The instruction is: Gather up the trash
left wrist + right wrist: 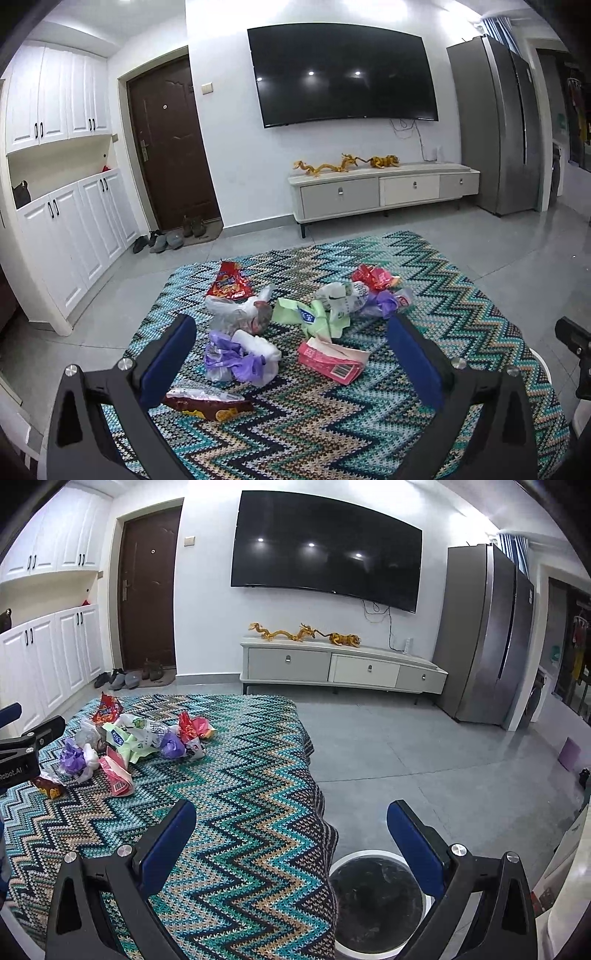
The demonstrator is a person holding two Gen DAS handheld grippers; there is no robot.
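Several pieces of trash lie on a table with a zigzag cloth [332, 424]: a pink tissue pack [330, 360], a purple and white bag bundle [240, 356], a dark snack wrapper [208, 400], a green wrapper [310, 315], a red chip bag [229, 282] and a red wrapper [373, 277]. My left gripper [291, 336] is open, above the table's near part, with the pile just ahead of it. My right gripper [291, 821] is open and empty over the table's right edge. A white bin with a black liner [376, 897] stands on the floor below it. The pile shows in the right wrist view [129, 746].
A TV hangs above a low white cabinet [343, 668] with gold dragon figures. A grey fridge [487, 635] stands at the right. A brown door [170, 144], shoes [166, 238] and white cupboards are at the left. Grey tiled floor surrounds the table.
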